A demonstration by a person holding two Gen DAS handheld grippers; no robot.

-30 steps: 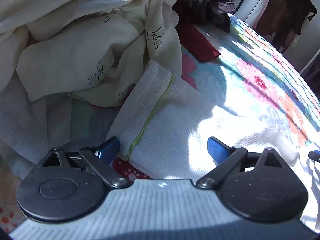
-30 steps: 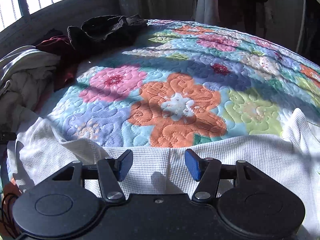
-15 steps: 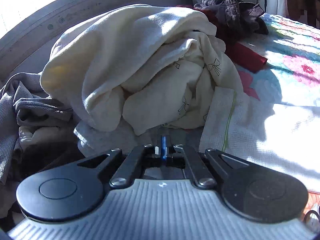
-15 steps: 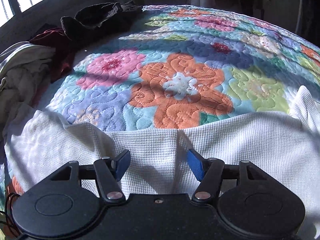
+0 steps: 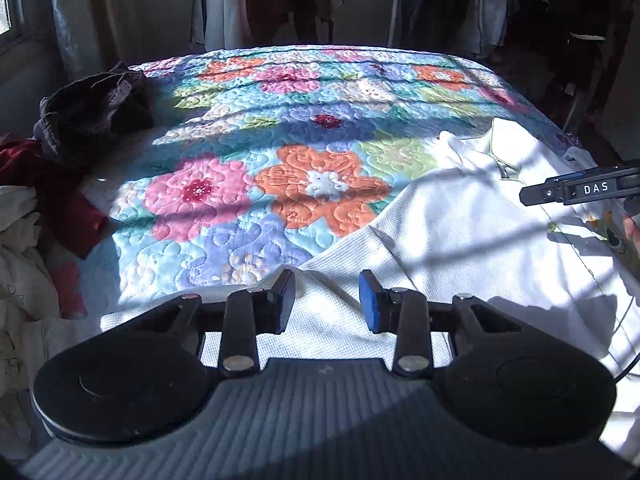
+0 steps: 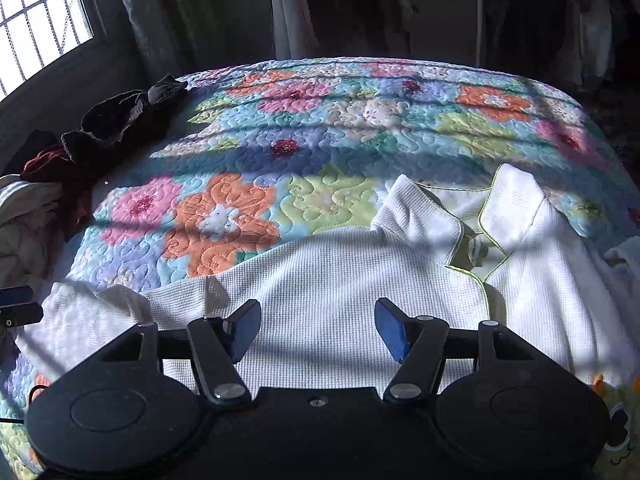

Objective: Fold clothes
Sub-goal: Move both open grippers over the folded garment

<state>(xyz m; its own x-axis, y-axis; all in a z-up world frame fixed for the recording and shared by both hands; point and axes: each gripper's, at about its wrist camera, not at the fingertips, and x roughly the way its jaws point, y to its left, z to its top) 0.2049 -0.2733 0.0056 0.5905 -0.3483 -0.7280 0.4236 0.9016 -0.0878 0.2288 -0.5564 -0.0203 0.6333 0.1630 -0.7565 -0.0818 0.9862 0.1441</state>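
A white waffle-knit shirt (image 6: 344, 272) with green piping lies spread on the near part of the floral quilt (image 6: 328, 128), its collar (image 6: 472, 232) to the right. My right gripper (image 6: 316, 330) hovers open above the shirt's body with nothing between its fingers. In the left wrist view the same shirt (image 5: 460, 232) runs from the lower middle to the right. My left gripper (image 5: 326, 298) hangs over the shirt's left end; its jaws are opening and nothing is pressed between them. The right gripper (image 5: 532, 195) shows at the right edge, over the shirt's chest.
A heap of unfolded clothes fills the bed's left side: a dark brown garment (image 5: 92, 108), a red one (image 5: 52, 192) and a cream one (image 5: 20, 240). Clothes hang on a rail (image 5: 400, 0) behind the bed. A barred window (image 6: 40, 20) is at the left.
My left gripper was shut in front of the cream heap; it has swung right over the white shirt and its jaws have parted. My right gripper has risen, so the collar shows.
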